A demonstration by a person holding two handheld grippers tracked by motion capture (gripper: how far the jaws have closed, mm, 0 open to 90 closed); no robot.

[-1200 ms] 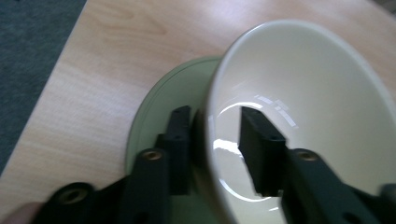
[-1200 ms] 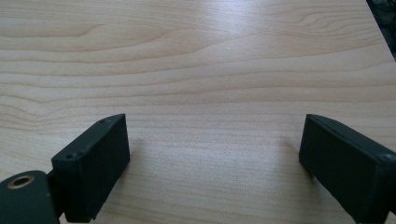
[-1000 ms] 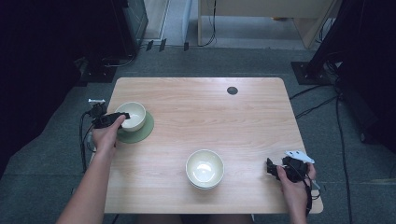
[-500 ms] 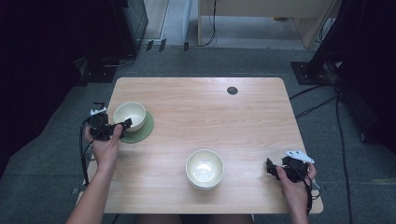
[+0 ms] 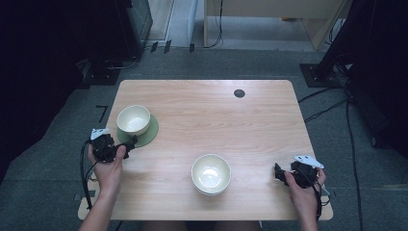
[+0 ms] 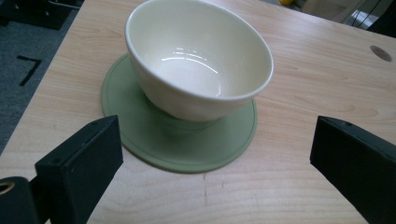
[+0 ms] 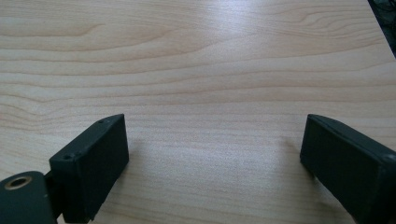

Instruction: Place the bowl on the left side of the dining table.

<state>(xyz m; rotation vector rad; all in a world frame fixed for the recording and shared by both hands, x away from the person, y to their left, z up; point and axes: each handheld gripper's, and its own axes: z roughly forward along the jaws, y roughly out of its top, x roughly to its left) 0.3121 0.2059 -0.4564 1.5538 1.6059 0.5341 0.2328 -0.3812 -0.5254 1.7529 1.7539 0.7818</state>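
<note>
Bowl (image 5: 133, 119) on coaster (image 5: 150, 132), apparently off-centre; second bowl (image 5: 210, 173) right.

Bare wood runs across the far and right stretches of the pale wooden tabletop (image 5: 269, 125), open to any passing hand. At far left, a cream ceramic bowl (image 5: 133, 119) on a round green mat (image 5: 149, 131) blocks the way; near centre, stacked cream bowls (image 5: 210, 173) stand, with a clear lane between the two.

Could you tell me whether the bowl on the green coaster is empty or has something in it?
Empty: the bowl stands upright on the green coaster, its glossy inside bare.
</note>
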